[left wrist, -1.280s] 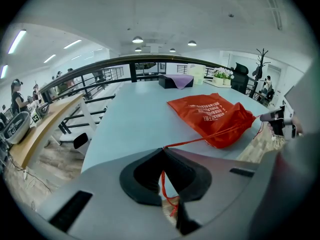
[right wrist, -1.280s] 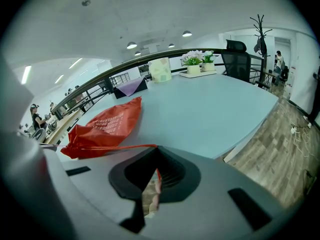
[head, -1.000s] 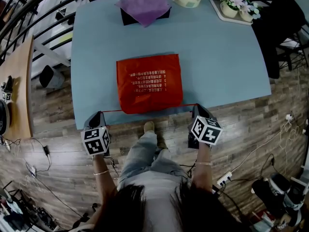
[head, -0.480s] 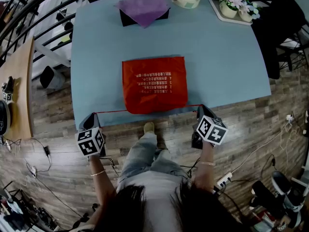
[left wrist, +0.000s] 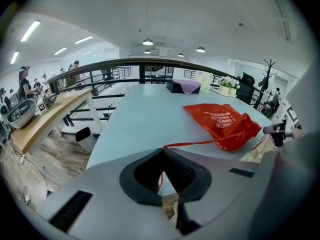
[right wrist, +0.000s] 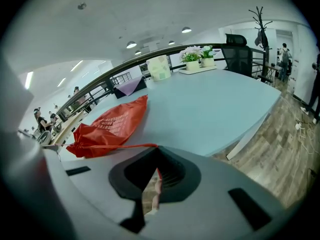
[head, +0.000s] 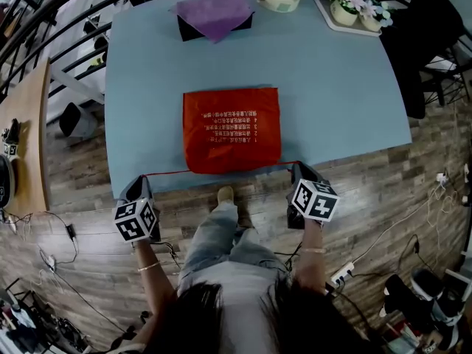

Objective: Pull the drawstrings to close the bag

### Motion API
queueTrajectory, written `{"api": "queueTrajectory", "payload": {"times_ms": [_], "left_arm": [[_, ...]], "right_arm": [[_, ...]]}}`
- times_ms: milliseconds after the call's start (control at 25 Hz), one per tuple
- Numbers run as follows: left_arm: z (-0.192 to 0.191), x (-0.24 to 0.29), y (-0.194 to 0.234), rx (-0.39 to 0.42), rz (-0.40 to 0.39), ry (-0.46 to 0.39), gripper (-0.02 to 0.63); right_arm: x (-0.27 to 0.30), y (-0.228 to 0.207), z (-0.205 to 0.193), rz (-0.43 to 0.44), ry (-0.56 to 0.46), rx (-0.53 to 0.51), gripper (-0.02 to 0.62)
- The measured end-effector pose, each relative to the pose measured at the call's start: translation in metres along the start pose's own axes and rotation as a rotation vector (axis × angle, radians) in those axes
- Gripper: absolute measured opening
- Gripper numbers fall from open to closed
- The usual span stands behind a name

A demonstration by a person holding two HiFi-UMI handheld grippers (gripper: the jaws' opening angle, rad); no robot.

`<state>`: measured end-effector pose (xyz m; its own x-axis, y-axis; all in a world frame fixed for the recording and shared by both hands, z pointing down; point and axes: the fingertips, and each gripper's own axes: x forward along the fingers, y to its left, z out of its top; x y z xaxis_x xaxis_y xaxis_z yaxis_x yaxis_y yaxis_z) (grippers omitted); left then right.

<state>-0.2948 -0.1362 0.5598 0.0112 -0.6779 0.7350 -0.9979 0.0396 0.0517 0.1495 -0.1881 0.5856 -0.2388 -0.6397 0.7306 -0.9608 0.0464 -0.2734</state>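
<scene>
Your left gripper (left wrist: 161,152) has its jaws pinched together on the thin red cord of the left drawstring (left wrist: 200,143). A short tail of cord hangs in the hollow behind the tips. Your right gripper (right wrist: 156,149) is clamped the same way on the right drawstring (right wrist: 125,146), also thin and red, with its tail dangling behind the tips. Both grips look sound, so I see no call to re-grasp.

From each pair of tips the cord runs straight and nearly level to the orange-red plastic drawstring bag (head: 232,130). The bag lies on the pale blue tabletop (head: 332,87), ahead of and between your 2 grippers. Its mouth faces you at the table's near edge, and in both gripper views that end looks bunched and gathered. I judge the closing nearly done.

To finish well, draw the 2 grippers apart along the line of the cords, each straight away from the bag's mouth, with equal force on both sides. An uneven pull would likely slide the light bag sideways along the edge, or off it. Pull smoothly, because a jerk could slip the thin cord through the pads. Stop once the mouth gathers no further. The purple cloth on a dark box (head: 214,12) sits far beyond the bag, well clear of your pull.
</scene>
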Motion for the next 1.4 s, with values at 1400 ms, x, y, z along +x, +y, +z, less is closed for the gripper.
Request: {"api": "queueTrajectory", "payload": {"times_ms": [1400], "left_arm": [[-0.112, -0.046, -0.109, 0.050, -0.361, 0.204, 0.020]], "right_arm": [[-0.025, 0.042, -0.068, 0.205, 0.191, -0.153, 0.029]]}}
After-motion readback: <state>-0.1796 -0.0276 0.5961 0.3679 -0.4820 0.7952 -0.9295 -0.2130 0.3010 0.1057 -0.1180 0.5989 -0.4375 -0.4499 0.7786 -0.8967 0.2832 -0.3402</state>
